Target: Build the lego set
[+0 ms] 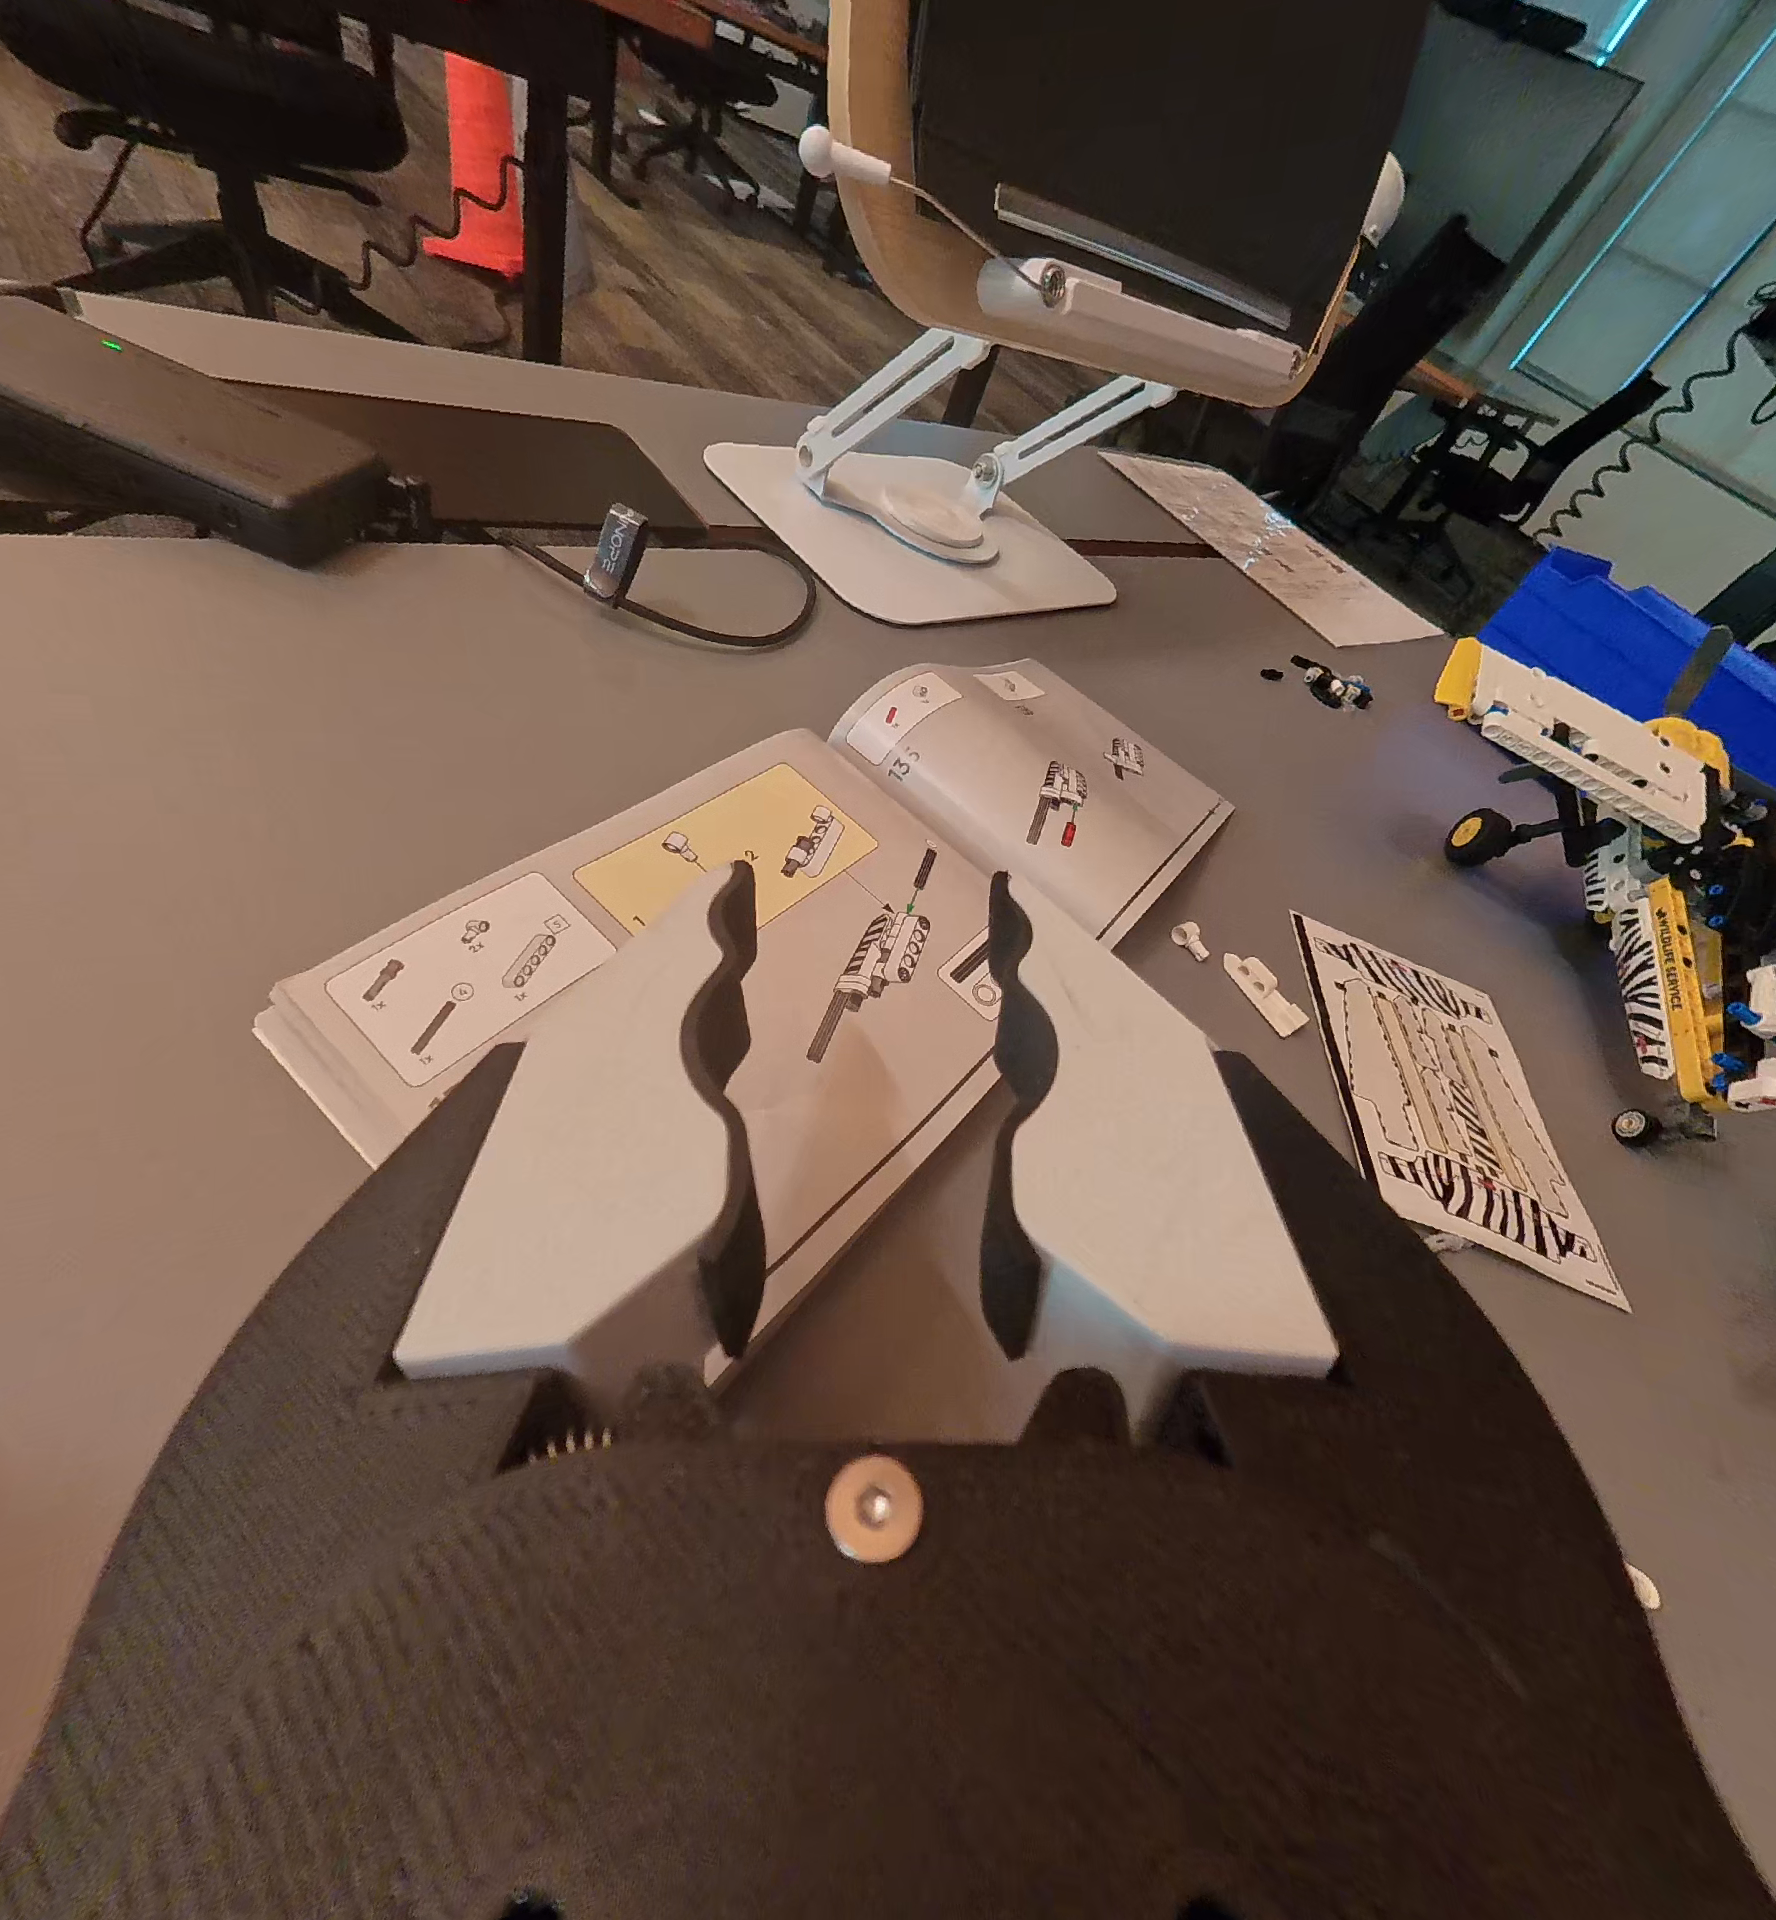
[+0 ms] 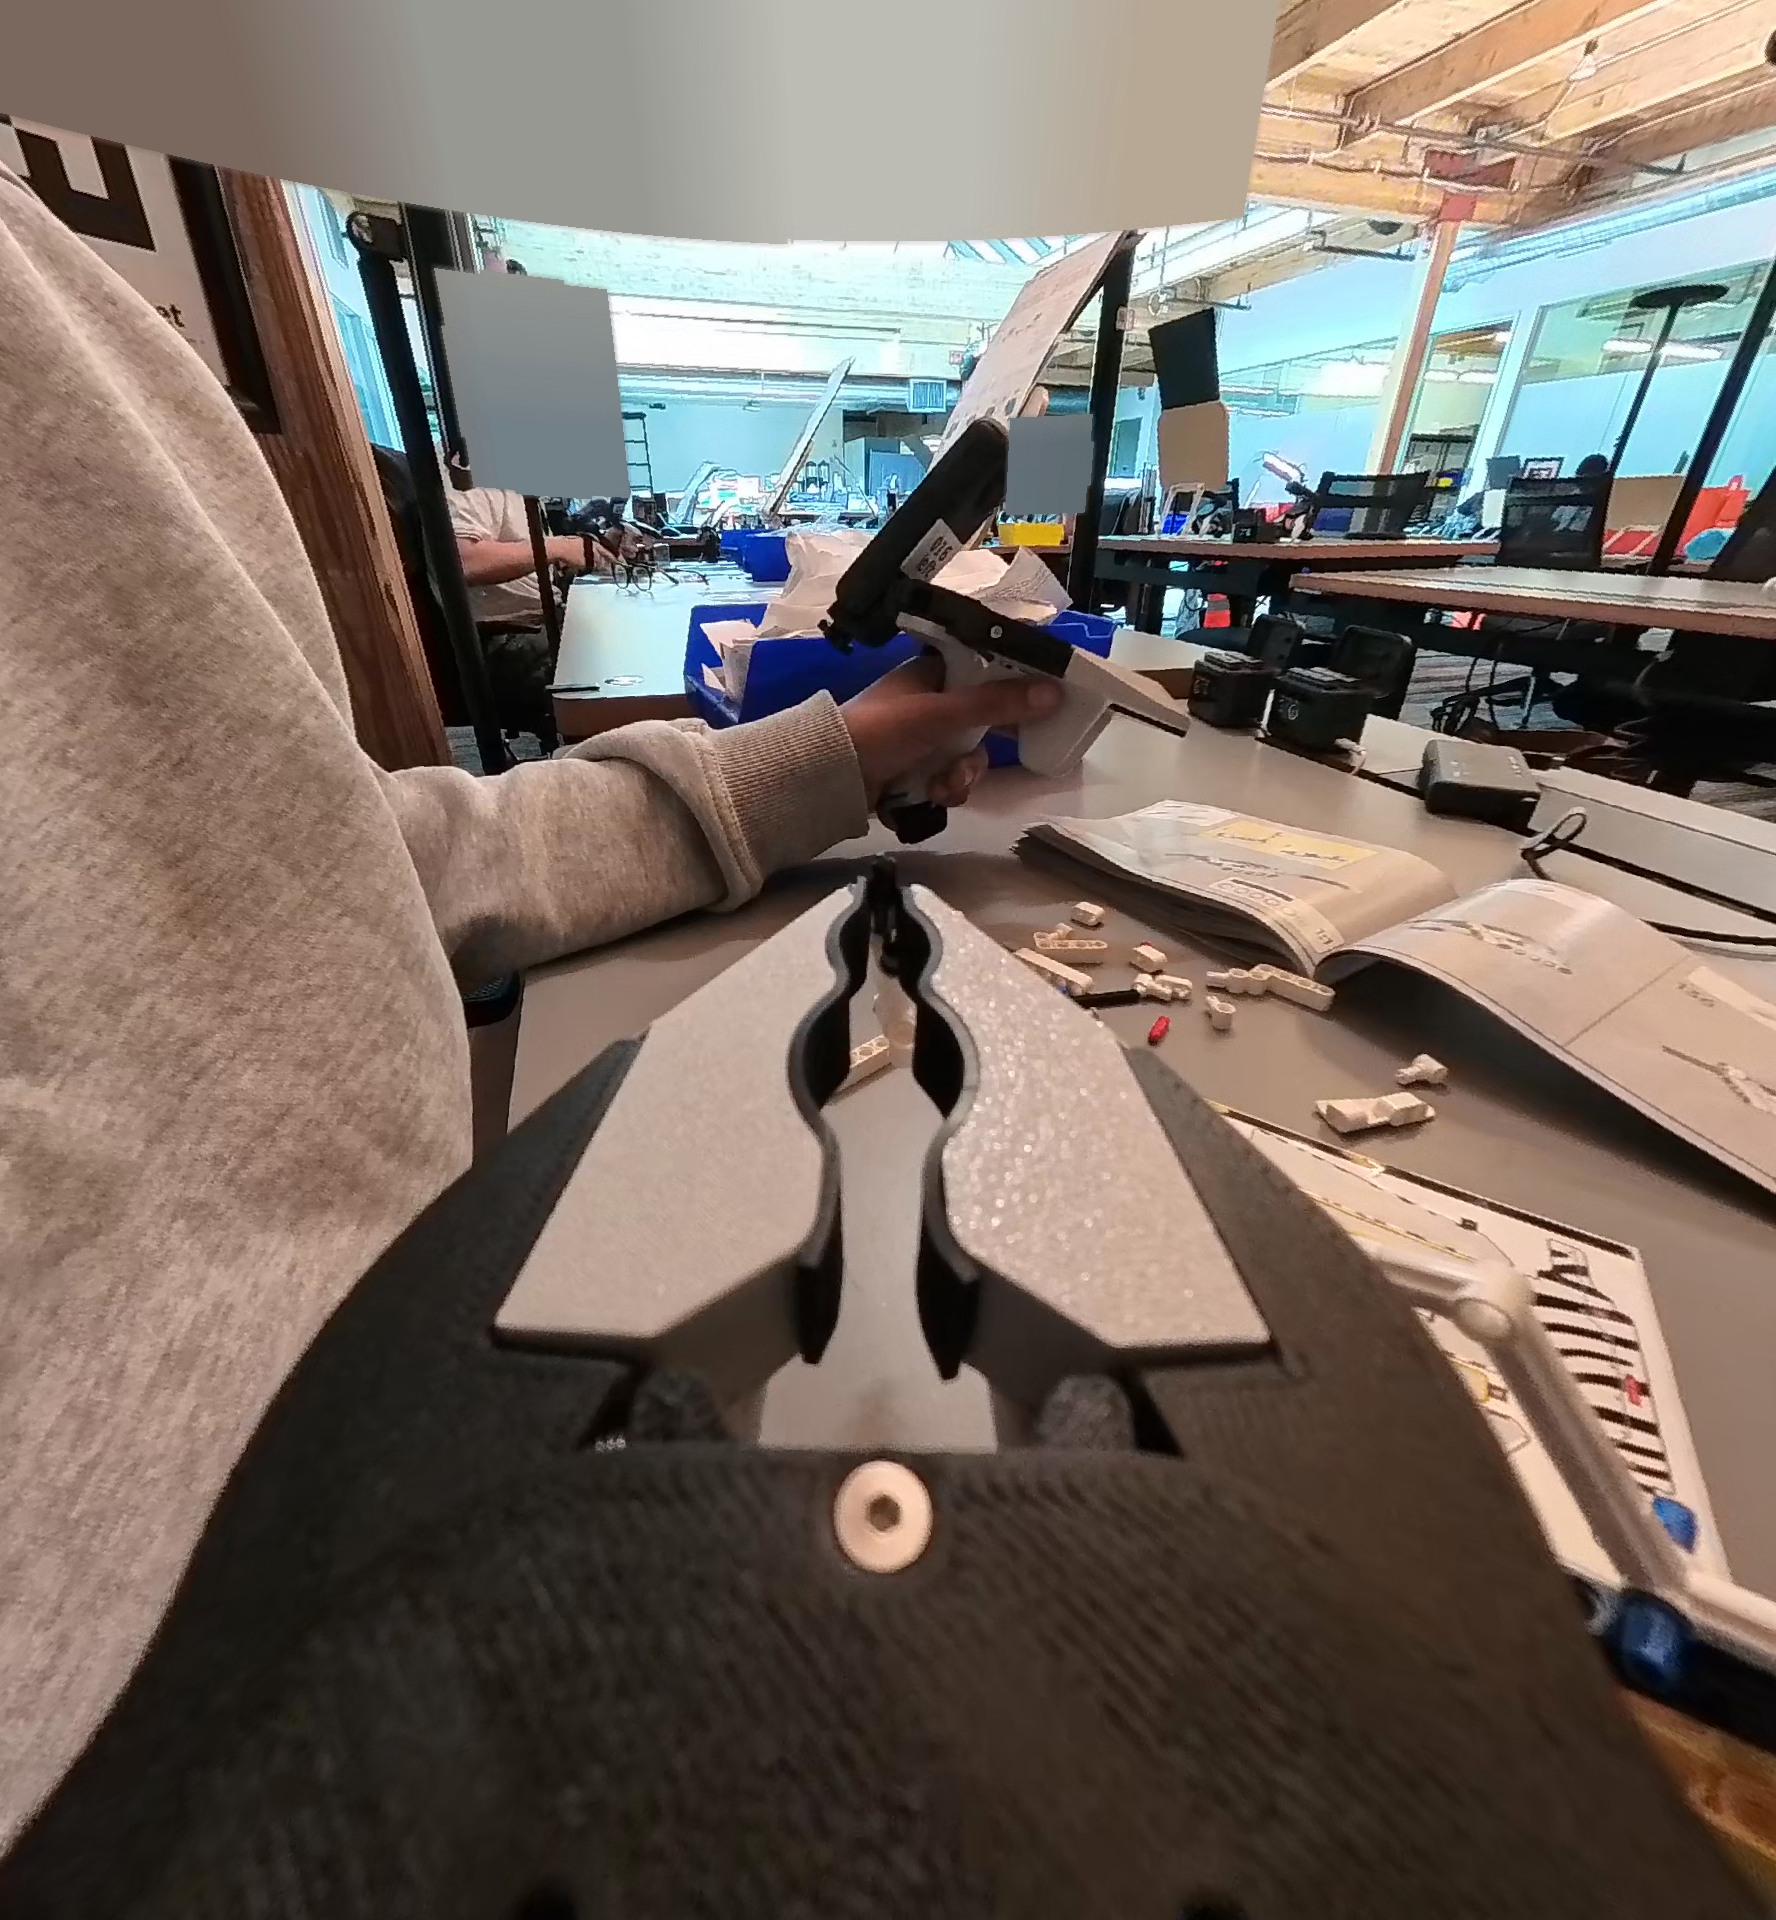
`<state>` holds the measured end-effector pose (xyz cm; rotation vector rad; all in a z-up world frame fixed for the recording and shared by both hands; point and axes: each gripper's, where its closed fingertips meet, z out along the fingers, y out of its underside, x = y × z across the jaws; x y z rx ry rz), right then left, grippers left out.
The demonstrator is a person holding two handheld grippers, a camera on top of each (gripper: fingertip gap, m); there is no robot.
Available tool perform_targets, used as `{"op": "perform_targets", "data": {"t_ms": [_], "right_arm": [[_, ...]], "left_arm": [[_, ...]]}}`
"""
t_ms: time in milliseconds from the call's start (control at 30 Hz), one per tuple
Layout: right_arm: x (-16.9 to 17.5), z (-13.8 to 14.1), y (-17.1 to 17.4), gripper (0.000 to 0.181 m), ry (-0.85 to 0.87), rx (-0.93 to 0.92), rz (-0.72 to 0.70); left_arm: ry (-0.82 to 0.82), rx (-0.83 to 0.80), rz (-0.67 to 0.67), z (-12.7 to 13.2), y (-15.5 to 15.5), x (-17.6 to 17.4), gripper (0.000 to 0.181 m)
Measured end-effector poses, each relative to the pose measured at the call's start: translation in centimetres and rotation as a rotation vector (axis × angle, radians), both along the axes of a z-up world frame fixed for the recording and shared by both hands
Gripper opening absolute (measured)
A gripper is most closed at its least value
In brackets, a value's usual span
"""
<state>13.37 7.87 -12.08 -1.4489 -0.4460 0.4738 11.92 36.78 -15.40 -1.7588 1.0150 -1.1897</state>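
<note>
1. The left gripper (image 1: 868, 904) hung over the open instruction booklet (image 1: 718, 935) with its fingers spread wide and nothing between them, apparently so the person could check the pictured step.
2. The right gripper (image 2: 889, 904) had its fingers drawn almost together at the tips. Something dark and thin seemed pinched there, but I could not make out what, or whether it was truly held.
3. Loose white pieces (image 2: 1154, 966) lay scattered on the tabletop (image 1: 188, 831) beside the booklet, close to both grippers, probably sorted out for the current step. A small red piece (image 2: 1158, 1031) sat among them.
4. The half-built model (image 1: 1673, 894), white, yellow and zebra-striped, stood at the right side of the tabletop against a blue bin (image 1: 1632, 644), well apart from the left gripper and seemingly parked until the sub-assembly was ready.
5. A zebra-patterned sticker sheet (image 1: 1445, 1091) lay flat between booklet and model.
6. The model was cut off by the edge of the left wrist view, and only a white beam of it showed, blurred, in the right wrist view.
</note>
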Motion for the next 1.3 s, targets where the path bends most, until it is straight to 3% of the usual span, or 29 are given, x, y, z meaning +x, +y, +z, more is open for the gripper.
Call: {"op": "perform_targets", "data": {"t_ms": [467, 533, 633, 700, 767, 900, 1133, 1300], "right_arm": [[0.1, 0.0, 0.0, 0.002, -0.004, 0.003, -0.003], [0.1, 0.0, -0.1, 0.002, -0.004, 0.004, -0.003], [0.1, 0.0, -0.1, 0.002, -0.004, 0.003, -0.004], [0.0, 0.0, 0.0, 0.002, -0.010, 0.002, -0.006], [-0.1, -0.1, 0.0, 0.002, -0.021, 0.000, -0.008], [-0.2, -0.2, 0.0, 0.003, -0.031, -0.003, -0.014], [-0.2, -0.3, 0.1, 0.002, -0.042, -0.010, -0.032], [-0.8, -1.3, 1.5, 0.003, -0.180, -0.012, -0.104]], "left_arm": [[-0.014, -0.010, 0.016, 0.2, 0.3, -0.2, 0.044], [-0.017, 0.001, 0.118, 0.4, 1.7, -0.9, 0.033], [-0.015, 0.092, 0.412, 1.3, 5.6, -3.8, 0.018], [-0.043, 0.120, 0.476, 2.3, 6.3, -4.8, 0.011], [-0.070, 0.127, 0.476, 2.8, 6.1, -5.0, 0.000], [-0.048, 0.162, 0.477, 2.9, 5.9, -4.8, 0.000], [-0.107, 0.185, 0.445, 3.8, 5.3, -4.4, 0.008], [-0.128, 0.169, 0.429, 3.5, 5.0, -4.3, 0.013]]}}
